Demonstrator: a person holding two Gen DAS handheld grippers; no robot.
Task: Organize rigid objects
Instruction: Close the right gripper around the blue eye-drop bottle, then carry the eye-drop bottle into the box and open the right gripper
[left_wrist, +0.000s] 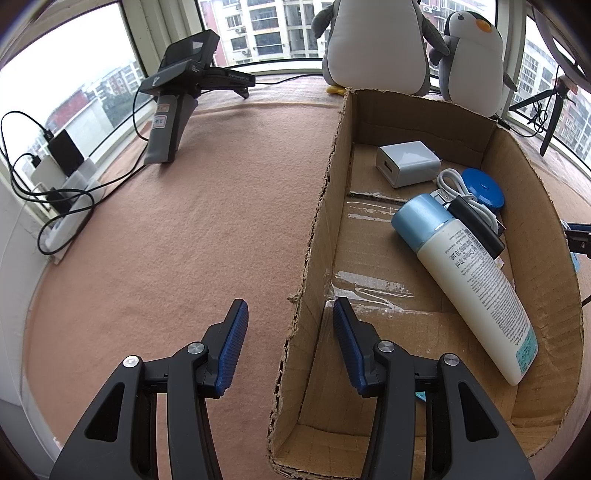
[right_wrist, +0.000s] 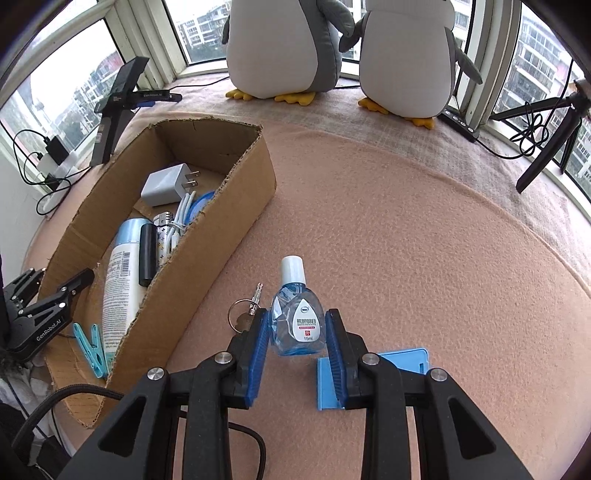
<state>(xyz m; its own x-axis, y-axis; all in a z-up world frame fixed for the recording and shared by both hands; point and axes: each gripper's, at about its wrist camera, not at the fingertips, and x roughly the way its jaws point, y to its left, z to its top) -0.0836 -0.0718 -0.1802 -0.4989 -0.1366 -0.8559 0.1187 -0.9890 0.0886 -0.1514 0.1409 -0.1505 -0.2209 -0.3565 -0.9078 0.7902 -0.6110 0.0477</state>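
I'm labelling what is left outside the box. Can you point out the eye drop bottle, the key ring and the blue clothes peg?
eye drop bottle (right_wrist: 300, 325): right wrist view, on its label.
key ring (right_wrist: 239, 314): right wrist view, on the metal ring.
blue clothes peg (right_wrist: 92, 349): right wrist view, mid-body.

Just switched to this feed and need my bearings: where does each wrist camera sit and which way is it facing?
Left wrist: on the left gripper, facing the window over the cardboard box's left wall; its own open blue-padded fingers straddle that wall.
Right wrist: on the right gripper, facing the window and plush penguins; its fingers flank the eye-drop bottle, with the left gripper at the left edge.
Shared: the box, lotion bottle, white charger and penguins.
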